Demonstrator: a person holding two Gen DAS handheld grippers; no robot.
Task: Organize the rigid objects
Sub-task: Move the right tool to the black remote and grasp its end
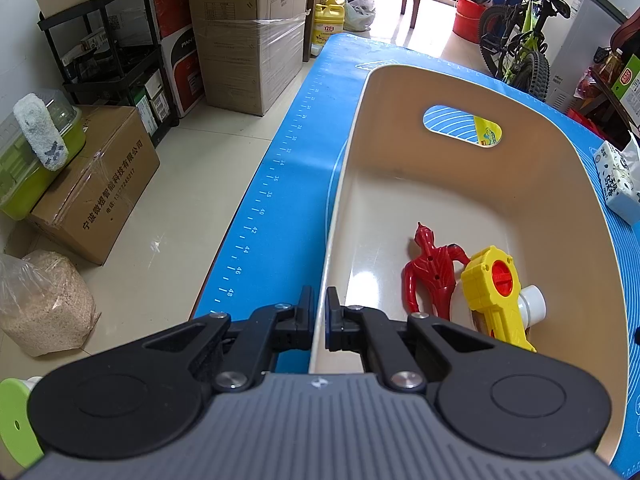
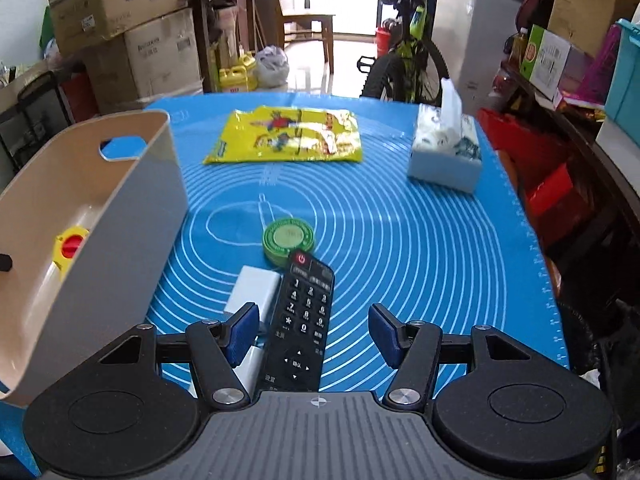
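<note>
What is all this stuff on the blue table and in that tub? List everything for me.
Beige plastic tub: one, left side of mat.
Red toy figure: one, inside tub.
Yellow toy with orange dial: one, inside tub beside figure.
Black remote control: one, between right fingers.
White box: one, left of remote.
Green round tin: one, beyond remote.
Yellow packet: one, far side.
White tissue box: one, far right.
Blue silicone mat: one, covering table.
Left hand-held gripper: shut on tub wall.
Right hand-held gripper: open.
</note>
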